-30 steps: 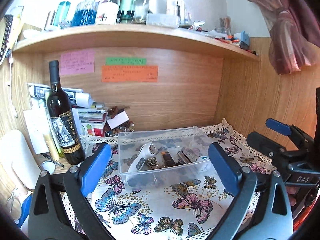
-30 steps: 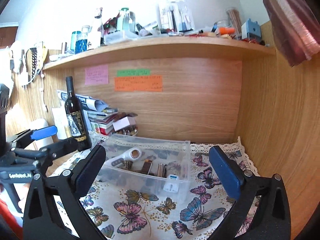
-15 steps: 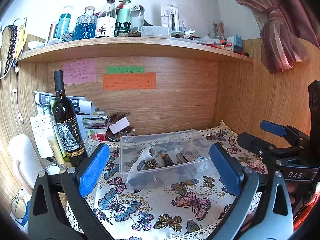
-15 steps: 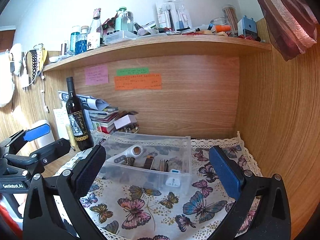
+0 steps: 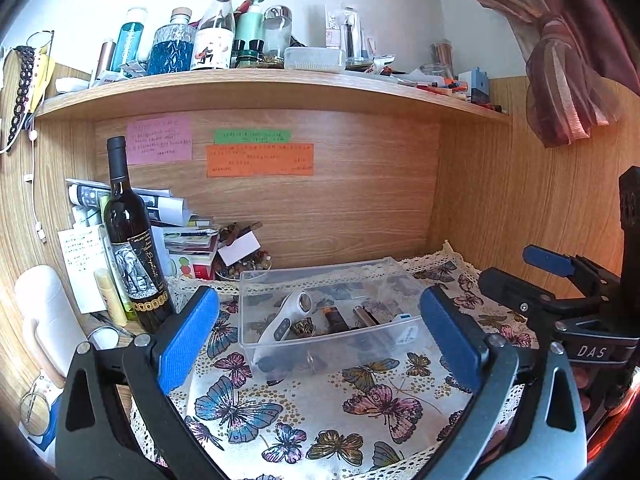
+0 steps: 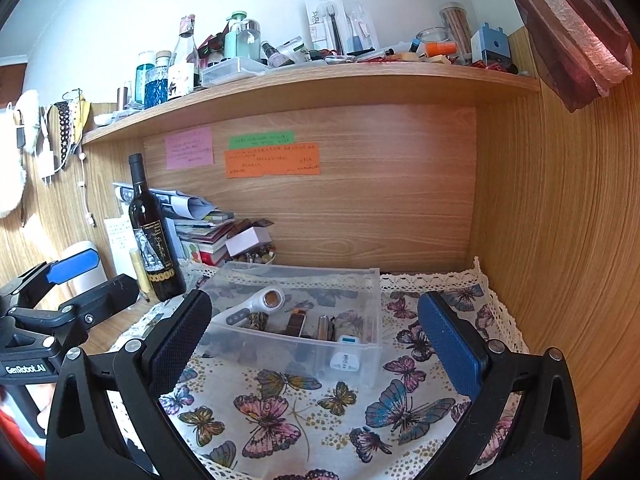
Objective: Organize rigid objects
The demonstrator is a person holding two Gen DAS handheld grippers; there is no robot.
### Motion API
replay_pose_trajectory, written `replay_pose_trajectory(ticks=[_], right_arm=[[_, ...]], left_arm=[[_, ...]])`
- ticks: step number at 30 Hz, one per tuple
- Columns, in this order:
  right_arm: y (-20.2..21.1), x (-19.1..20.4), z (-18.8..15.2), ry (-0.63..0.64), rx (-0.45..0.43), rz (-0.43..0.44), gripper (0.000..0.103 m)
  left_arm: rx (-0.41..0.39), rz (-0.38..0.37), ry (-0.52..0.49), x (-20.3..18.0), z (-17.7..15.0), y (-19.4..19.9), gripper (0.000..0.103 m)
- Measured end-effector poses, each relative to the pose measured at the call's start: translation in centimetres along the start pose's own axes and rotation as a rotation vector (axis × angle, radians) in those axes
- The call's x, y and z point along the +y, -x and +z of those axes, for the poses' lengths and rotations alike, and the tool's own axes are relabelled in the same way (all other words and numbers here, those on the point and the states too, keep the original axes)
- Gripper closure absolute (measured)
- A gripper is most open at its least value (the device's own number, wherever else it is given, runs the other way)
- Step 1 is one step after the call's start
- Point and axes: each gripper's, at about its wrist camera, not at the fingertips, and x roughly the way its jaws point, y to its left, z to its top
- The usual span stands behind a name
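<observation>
Clear plastic bin [image 5: 320,320] sits on the butterfly-print cloth [image 5: 304,404] in the middle of the wooden desk alcove, at about 12 o'clock from both claws and near them. Inside it lie a white handheld device with a round head [image 5: 288,316], a small patterned piece just beside it, two dark oblong items and a silvery cylinder [image 6: 323,326]; a white plug adapter [image 6: 345,358] leans against the front wall at the bin's 5 o'clock corner.

Left gripper [image 5: 316,344] hangs over the cloth's near edge with its blue-padded jaws spread wide, nothing between them. Right gripper [image 6: 316,344] is likewise fully spread and empty, level with the bin's front wall. Each shows in the other's view, well apart from the bin: the right at 3 o'clock, the left at 9 o'clock.

At 10 o'clock from the bin a dark wine bottle [image 5: 132,248] stands upright on bare wood, with a stack of books and papers [image 5: 180,232] behind it. Coloured paper notes [image 5: 259,160] are stuck on the back panel at 12 o'clock, under a cluttered shelf [image 5: 256,88].
</observation>
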Motion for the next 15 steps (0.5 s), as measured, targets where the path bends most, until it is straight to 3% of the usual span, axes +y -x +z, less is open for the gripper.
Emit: replay_pose_trajectory(ticks=[15], right_arm=[[-0.09,0.13,-0.10,0.003,0.007,0.003,0.000]], left_arm=[[0.006,-0.007,-0.007,-0.33,0.03,-0.33,0.001]])
